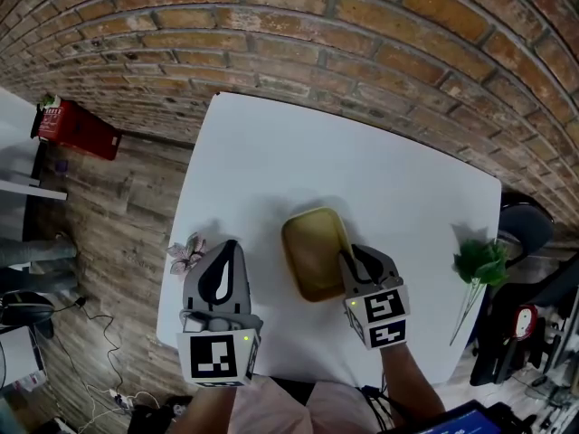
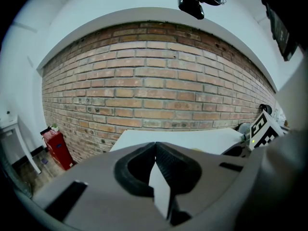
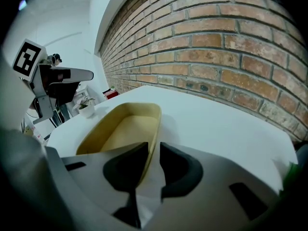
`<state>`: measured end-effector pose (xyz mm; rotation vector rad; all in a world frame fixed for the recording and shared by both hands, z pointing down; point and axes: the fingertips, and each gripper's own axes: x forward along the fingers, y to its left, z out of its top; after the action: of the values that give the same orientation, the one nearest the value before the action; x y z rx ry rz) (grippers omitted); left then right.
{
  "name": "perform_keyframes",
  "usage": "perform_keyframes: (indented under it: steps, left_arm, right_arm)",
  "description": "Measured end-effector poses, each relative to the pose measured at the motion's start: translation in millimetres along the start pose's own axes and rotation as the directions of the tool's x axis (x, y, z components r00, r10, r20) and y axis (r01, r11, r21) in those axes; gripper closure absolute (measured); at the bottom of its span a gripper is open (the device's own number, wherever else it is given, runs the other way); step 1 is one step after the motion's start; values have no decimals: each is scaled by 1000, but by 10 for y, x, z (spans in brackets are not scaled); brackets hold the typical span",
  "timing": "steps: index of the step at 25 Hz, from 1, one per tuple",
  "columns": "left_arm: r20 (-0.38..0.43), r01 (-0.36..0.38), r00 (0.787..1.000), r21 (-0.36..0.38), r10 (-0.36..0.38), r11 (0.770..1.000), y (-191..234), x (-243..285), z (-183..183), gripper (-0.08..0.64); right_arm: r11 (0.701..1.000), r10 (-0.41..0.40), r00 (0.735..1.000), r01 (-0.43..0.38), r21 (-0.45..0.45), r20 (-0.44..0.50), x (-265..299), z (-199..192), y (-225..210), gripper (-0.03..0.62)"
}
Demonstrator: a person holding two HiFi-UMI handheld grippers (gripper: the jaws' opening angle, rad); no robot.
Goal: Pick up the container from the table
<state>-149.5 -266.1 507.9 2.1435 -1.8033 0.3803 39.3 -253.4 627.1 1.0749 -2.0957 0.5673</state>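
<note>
A shallow yellow container (image 1: 315,251) lies on the white table (image 1: 271,152), close to the front edge. My right gripper (image 1: 351,253) straddles its right wall. In the right gripper view the container (image 3: 125,129) runs away from me, and its thin wall passes between the jaws of the right gripper (image 3: 153,150). The left jaw lies against the inside of the wall, and a sliver of table shows before the right jaw. My left gripper (image 1: 231,245) hangs to the container's left, apart from it. Its jaws meet with nothing between them, and the left gripper (image 2: 155,146) points toward the brick wall.
A small pink-flowered pot (image 1: 187,253) stands at the table's left edge beside my left gripper. A green plant sprig (image 1: 479,262) lies at the right edge. The brick wall (image 1: 362,34) runs behind the table. A red object (image 1: 77,127) sits on the floor at the far left.
</note>
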Motion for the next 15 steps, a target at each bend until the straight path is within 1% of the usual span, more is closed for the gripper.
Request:
perform_keyframes:
  steps: [3,7,11,15]
  left_arm:
    - [-5,2,1000,0,-2,1000,-6,5,-16,551]
    - [-8,-1,1000,-2,1,1000,-7,5,-26,551]
    - [-20,8,1000,40,-7,999,3,-8,-60,551]
    - [1,4,1000,7,-4,1000,-27,-10,25,551]
  right_arm:
    - [1000,-2,1000,2,8,-3,9,-14,-3,537]
    - [1000,0,1000,0,14,-4,17,-22,1,558]
    - [1000,-3,1000,3,23,3,13,-7,-8,569]
    - [999,-7,1000,7,33,12,-21,24,-7,584]
